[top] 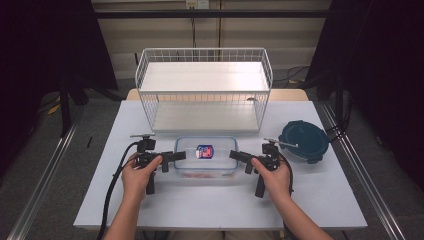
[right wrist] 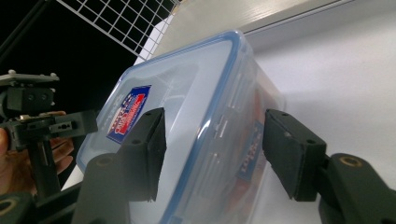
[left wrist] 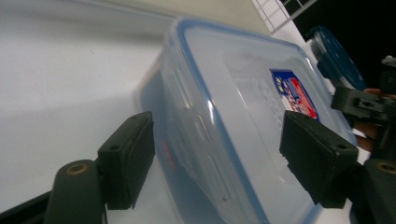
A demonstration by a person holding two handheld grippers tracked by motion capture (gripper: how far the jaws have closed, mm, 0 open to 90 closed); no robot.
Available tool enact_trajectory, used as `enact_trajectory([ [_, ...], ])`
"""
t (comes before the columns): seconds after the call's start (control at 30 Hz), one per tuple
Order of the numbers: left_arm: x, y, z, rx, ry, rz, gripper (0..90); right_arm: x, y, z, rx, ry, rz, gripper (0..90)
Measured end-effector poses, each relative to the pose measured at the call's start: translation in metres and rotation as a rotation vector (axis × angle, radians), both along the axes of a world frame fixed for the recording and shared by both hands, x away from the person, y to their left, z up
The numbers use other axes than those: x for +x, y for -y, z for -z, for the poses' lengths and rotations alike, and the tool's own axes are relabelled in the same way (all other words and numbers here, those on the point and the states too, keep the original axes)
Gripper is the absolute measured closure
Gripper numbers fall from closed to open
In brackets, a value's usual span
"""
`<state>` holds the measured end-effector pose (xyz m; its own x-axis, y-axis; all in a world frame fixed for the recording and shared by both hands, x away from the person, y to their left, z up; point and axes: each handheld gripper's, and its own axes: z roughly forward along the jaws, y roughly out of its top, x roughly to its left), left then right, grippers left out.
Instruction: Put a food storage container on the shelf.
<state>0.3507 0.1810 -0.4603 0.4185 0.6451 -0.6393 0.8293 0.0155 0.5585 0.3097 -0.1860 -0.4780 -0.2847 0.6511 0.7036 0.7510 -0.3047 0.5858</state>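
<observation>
Both tools sit at the short ends of a clear rectangular plastic container with a blue-rimmed lid (top: 206, 156), which rests on the white worktop (top: 210, 200) directly in front of the person. On the left tool (top: 176, 156) the jaws are part-open and straddle the container's left edge; in the left gripper view one pad (left wrist: 128, 154) stands clear of the side wall and the other hovers over the lid, so I judge nothing is clamped yet. On the right tool (top: 234, 155) the stance mirrors this: jaws part-open around the right edge, with gaps visible beside both pads in the right gripper view.

To do this step well, each tool should seat squarely over the lid's rim, one pad above and one below the lip, before squeezing. Both should close evenly and together, so the container neither tips nor slides. A red-and-blue label (top: 205, 151) marks the lid's centre.

Further back to the right lies a dark teal round lid (top: 303, 141), well apart. Beyond stands a white wire two-tier shelf rack (top: 205, 90).
</observation>
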Motion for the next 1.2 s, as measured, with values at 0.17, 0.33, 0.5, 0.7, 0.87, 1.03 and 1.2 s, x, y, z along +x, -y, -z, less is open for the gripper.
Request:
enact_trajectory([
  [0.17, 0.002, 0.001, 0.006, -0.038, -0.054, 0.046, 22.4, 0.0, 0.0, 0.0, 0.004, -0.001, 0.004, 43.1],
  [0.33, 0.002, -0.002, 0.003, -0.041, -0.034, 0.016, 29.9, -0.001, -0.001, 0.0, 0.013, 0.003, 0.01, 45.9],
  [0.5, 0.0, -0.002, 0.005, -0.069, -0.03, -0.022, 32.3, -0.002, -0.001, 0.001, 0.027, -0.007, 0.025, 46.7],
  [0.7, -0.008, 0.0, 0.009, -0.106, 0.002, -0.124, 36.0, -0.003, -0.002, 0.003, 0.05, -0.016, 0.045, 47.1],
  [0.87, -0.013, 0.001, 0.01, -0.134, -0.006, -0.202, 39.9, -0.006, -0.003, 0.004, 0.069, -0.034, 0.07, 47.5],
  [1.03, -0.013, 0.001, 0.01, -0.143, -0.015, -0.211, 41.4, -0.006, -0.003, 0.005, 0.093, -0.057, 0.086, 47.9],
  [1.2, -0.012, 0.0, 0.01, -0.151, -0.024, -0.218, 41.9, -0.006, -0.002, 0.009, 0.15, -0.089, 0.106, 48.8],
])
